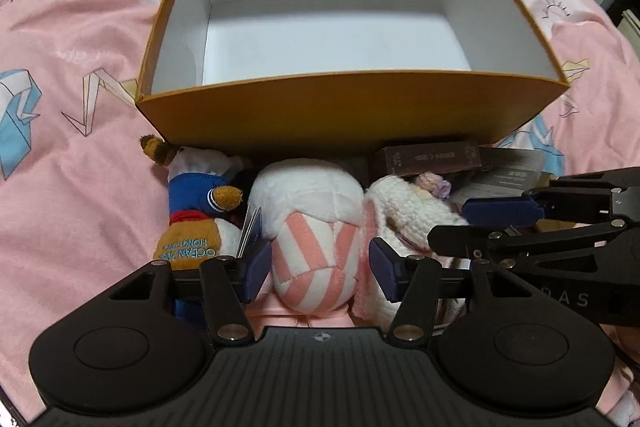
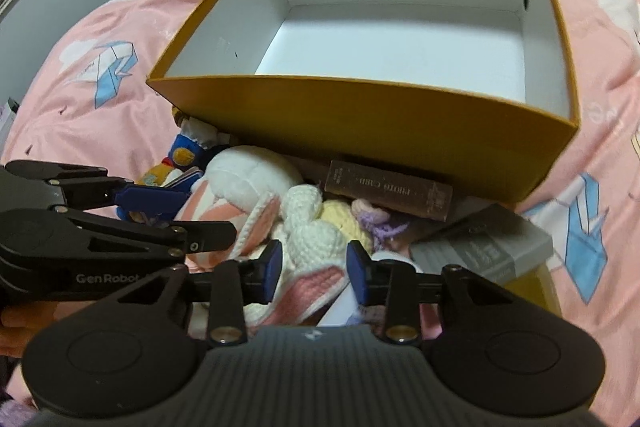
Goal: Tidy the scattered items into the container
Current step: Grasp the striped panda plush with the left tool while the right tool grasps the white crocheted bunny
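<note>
The left tongs [image 1: 320, 267] stand apart around the striped plush toy [image 1: 312, 227] and the right tongs [image 2: 313, 273] apart around the knitted bunny [image 2: 316, 239], both soft, light, best squeezed mid-body, lying on the bed [image 1: 80, 147] before the empty box [image 1: 352, 107].

Two matte black handheld grippers, the left gripper [image 1: 320, 269] and the right gripper [image 2: 314, 267], each with a ribbed dark grey body, two round black discs, silver screw heads on slotted black linkage arms, navy blue fingers [image 1: 258, 267], and white "Gen Robot" lettering on the side.
</note>
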The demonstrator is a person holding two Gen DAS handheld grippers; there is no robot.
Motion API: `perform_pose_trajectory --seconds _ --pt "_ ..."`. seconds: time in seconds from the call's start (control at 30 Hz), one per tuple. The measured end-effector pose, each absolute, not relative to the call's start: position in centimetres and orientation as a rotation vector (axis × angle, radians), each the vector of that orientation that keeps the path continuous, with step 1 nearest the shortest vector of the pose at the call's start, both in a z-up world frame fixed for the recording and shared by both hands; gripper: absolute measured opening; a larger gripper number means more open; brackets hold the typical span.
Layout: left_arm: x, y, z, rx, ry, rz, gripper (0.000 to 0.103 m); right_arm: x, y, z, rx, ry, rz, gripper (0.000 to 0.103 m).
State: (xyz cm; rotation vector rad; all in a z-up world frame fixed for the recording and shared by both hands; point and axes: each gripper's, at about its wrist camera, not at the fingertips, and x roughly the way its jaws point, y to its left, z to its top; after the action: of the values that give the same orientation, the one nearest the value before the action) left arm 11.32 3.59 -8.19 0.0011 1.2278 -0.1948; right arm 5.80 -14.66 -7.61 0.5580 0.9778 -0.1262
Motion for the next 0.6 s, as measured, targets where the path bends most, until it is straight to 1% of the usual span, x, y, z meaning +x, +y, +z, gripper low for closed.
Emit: perform_pose_trajectory --seconds 0.03,0.13,0.2,0.4,0.6 --pt "11.6 3.6 -8.6 0.001 1.244 -0.193 0.064 6.1 -14.6 -7.8 0.548 0.984 -0.122 0.038" --pt "12.3 3.9 -9.6 -0.02 1.285 -0.194 0.064 6.8 -14.7 -8.5 0.53 1.005 -0.104 0.038" --pt "12.7 4.1 -10.0 -0.037 1.3 -0.201 0.064 7.1 -14.8 -8.8 0.524 1.01 -0.09 0.04" --pt "13.6 4.2 -11.0 -0.051 1.323 -0.206 0.063 7.7 -15.4 -9.6 0.565 1.013 -0.078 0.041" --pt "12.9 3.9 -10.9 -0.04 1.289 -0.205 0.058 7.5 -14.7 -9.1 0.537 0.997 -0.104 0.036"
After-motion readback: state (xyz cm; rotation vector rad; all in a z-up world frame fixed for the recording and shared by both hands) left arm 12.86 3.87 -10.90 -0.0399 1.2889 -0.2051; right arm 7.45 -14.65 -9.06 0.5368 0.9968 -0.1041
